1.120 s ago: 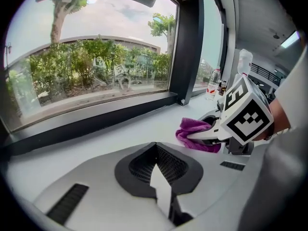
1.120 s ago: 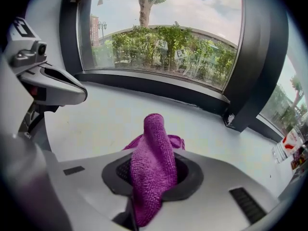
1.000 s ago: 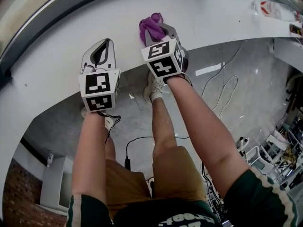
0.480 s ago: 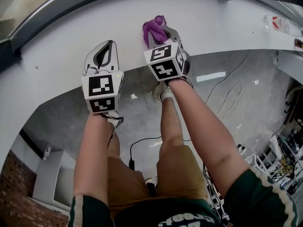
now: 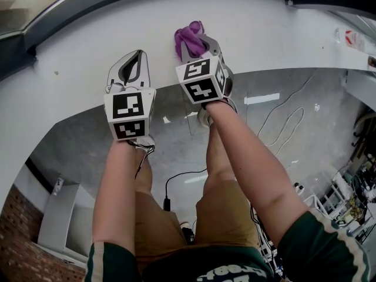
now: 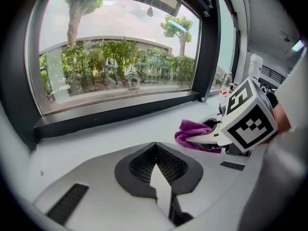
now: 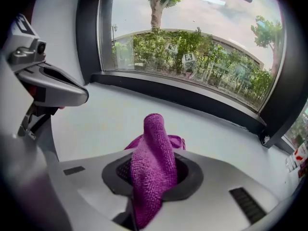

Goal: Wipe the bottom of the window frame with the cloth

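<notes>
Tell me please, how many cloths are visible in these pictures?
1. The purple cloth is clamped between the jaws of the right gripper, above the white sill, near the dark window frame. Others may lie outside the views.

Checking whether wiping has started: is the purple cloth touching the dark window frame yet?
Apart. The left gripper view shows bare white sill between the purple cloth and the dark window frame.

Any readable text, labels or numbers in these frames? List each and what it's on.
Nothing reads cleanly.
White print on the shirt: cut off at the frame edge, unreadable.
Red label at the right end of the sill: too blurred.
Left gripper and right gripper: square marker patterns only, no letters.
</notes>
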